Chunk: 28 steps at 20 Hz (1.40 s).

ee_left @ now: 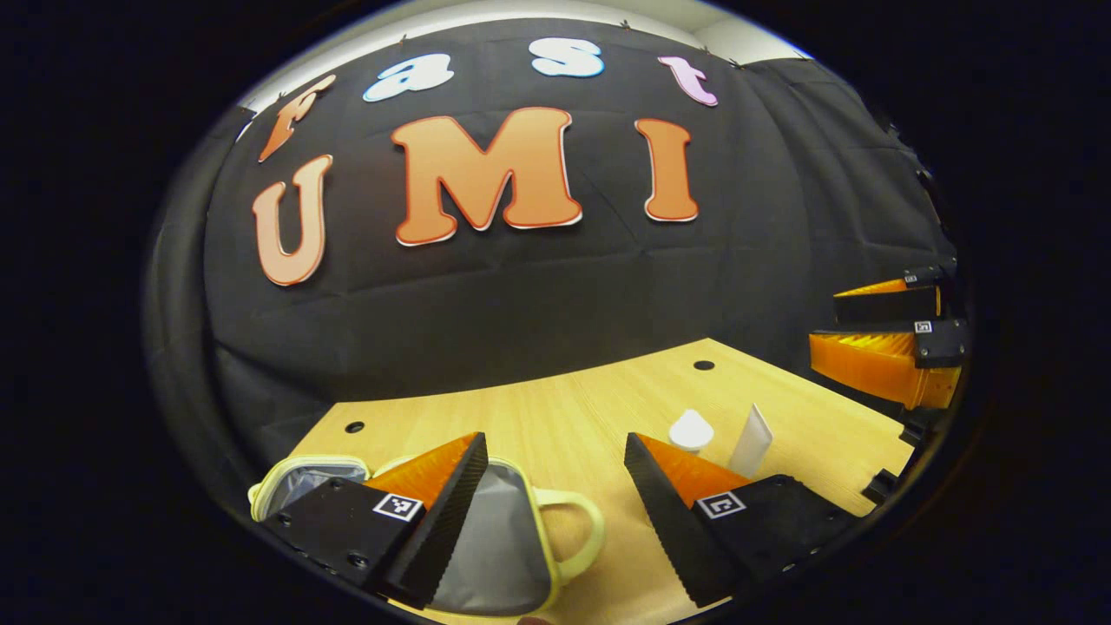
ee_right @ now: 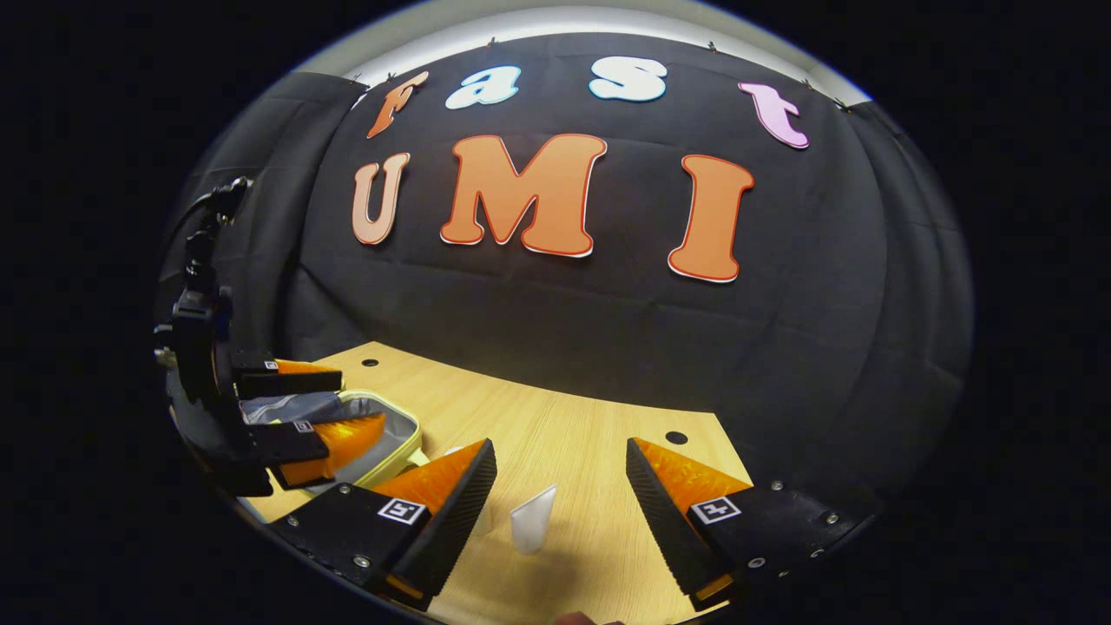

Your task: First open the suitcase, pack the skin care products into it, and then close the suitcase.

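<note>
Hovering w/ wide-gaping left tongs [ee_left: 555, 486] over open suitcase [ee_left: 495, 555], table [ee_left: 564, 417] edge nr.

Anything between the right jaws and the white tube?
Nothing visible. The white tube stands on bare table ahead of the open right gripper, between its jaws. The open suitcase lies off to the side.

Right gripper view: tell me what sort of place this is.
Likely a staged recording booth, not a home. A black cloth hangs as the back wall behind a bare wooden table with holes in it, and an open suitcase and a white tube sit on it as props.
</note>
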### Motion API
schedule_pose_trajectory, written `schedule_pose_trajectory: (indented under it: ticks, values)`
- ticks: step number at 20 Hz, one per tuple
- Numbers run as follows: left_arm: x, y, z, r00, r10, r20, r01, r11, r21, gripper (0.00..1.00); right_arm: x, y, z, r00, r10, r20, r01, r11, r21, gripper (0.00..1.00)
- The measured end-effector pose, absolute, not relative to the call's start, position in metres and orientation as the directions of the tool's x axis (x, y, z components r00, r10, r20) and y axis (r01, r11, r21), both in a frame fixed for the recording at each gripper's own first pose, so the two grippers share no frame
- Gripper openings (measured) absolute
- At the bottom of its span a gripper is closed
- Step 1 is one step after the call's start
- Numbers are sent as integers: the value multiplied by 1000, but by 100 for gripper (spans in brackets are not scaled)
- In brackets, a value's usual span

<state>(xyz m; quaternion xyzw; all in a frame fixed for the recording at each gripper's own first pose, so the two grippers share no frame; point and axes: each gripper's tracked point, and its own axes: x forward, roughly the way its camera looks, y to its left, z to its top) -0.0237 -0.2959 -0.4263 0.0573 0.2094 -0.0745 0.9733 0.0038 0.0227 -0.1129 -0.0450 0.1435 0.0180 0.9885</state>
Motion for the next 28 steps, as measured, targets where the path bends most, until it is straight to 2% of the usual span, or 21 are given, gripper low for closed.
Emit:
schedule_pose_trajectory:
  ticks: [9,16,18,19,20,21,23,28]
  values:
    - [-44,-369,-510,837,-218,-502,264,964,21,99,4,9,-142,945,75,-319,-114,988,-103,95]
    - [-25,-397,-581,796,-261,-547,272,960,-62,98,-1,7,-184,936,101,-337,-143,984,-102,95]
    - [-18,-401,-592,792,-271,-547,277,958,-74,92,-4,6,-198,928,109,-355,-150,985,-89,95]
    - [-14,-403,-594,792,-279,-544,282,956,-80,84,-6,7,-205,925,114,-363,-153,985,-80,95]
    - [-9,-406,-595,795,-285,-536,287,954,-81,80,-6,8,-211,921,121,-369,-158,985,-71,95]
    - [-6,-408,-594,796,-294,-529,295,952,-86,70,-5,10,-217,918,125,-377,-161,985,-65,95]
    - [0,-411,-596,800,-299,-520,304,949,-79,61,-3,11,-230,910,137,-391,-172,983,-56,95]
    - [-2,-407,-573,822,-295,-487,313,949,-46,55,6,16,-262,880,168,-444,-197,980,-21,96]
